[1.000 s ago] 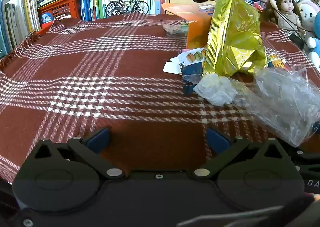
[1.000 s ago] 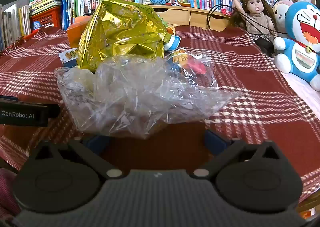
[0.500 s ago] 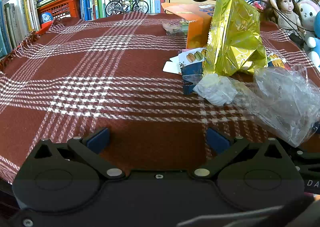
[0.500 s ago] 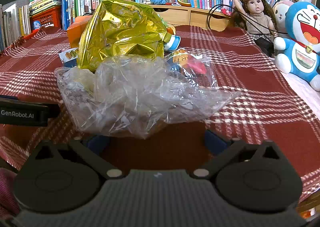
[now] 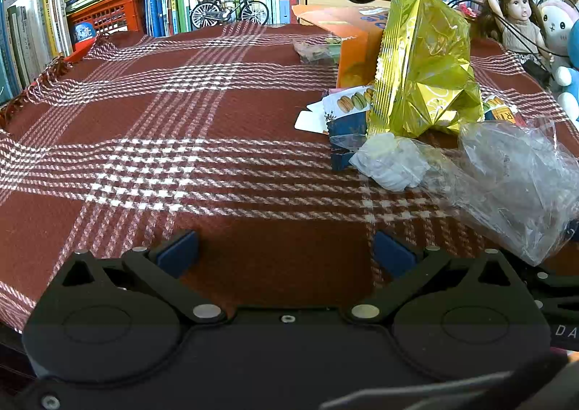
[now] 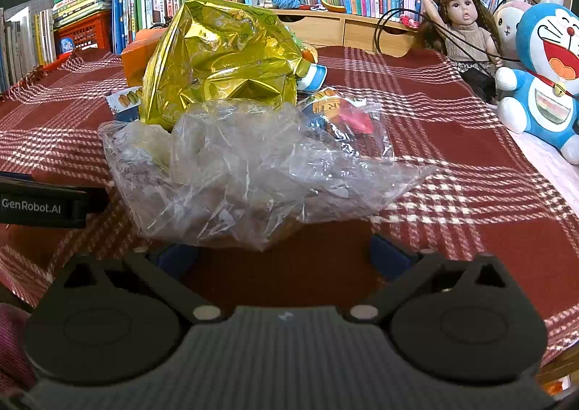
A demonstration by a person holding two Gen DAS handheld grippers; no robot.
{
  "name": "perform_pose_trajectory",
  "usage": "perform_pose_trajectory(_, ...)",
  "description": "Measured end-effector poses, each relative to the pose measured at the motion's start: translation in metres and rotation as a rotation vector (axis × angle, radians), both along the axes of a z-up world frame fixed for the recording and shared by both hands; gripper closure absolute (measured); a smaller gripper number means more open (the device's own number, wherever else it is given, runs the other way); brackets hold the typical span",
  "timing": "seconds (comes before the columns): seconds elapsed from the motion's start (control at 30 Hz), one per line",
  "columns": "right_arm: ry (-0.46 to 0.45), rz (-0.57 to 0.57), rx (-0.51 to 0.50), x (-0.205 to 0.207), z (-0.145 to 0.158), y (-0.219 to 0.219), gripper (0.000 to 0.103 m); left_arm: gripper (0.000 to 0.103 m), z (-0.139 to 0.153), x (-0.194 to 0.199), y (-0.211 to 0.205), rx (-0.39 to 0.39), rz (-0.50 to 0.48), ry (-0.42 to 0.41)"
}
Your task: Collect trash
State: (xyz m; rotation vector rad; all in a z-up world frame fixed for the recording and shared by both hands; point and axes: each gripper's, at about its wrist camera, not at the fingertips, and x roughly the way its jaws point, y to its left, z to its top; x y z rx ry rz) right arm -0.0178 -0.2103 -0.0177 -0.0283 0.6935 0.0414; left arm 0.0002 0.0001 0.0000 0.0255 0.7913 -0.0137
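My right hand-held gripper (image 6: 282,250) is spread wide and empty, the clear plastic bag (image 6: 253,171) just ahead on the counter (image 6: 452,127), against the gold foil bag (image 6: 220,55). The left hand-held gripper (image 5: 286,247) is equally wide, holding nothing. I worry the slippery film slides out, or toppling foil scatters wrappers. The bag's long axis runs left-right, its tapered end pointing right.

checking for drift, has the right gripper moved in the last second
No. In the right wrist view the clear plastic bag, gold foil bag and doll sit where they did earlier, so the right gripper has held still.
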Motion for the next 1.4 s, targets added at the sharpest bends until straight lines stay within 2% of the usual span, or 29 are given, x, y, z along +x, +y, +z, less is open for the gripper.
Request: perform_pose_trajectory(1.4, -0.026, 0.027, 0.026, -0.0073, 0.0014, -0.0074, 0.0, 0.0, -0.0003, -0.0019, 0.0029, 0.005, -0.031, -0.016)
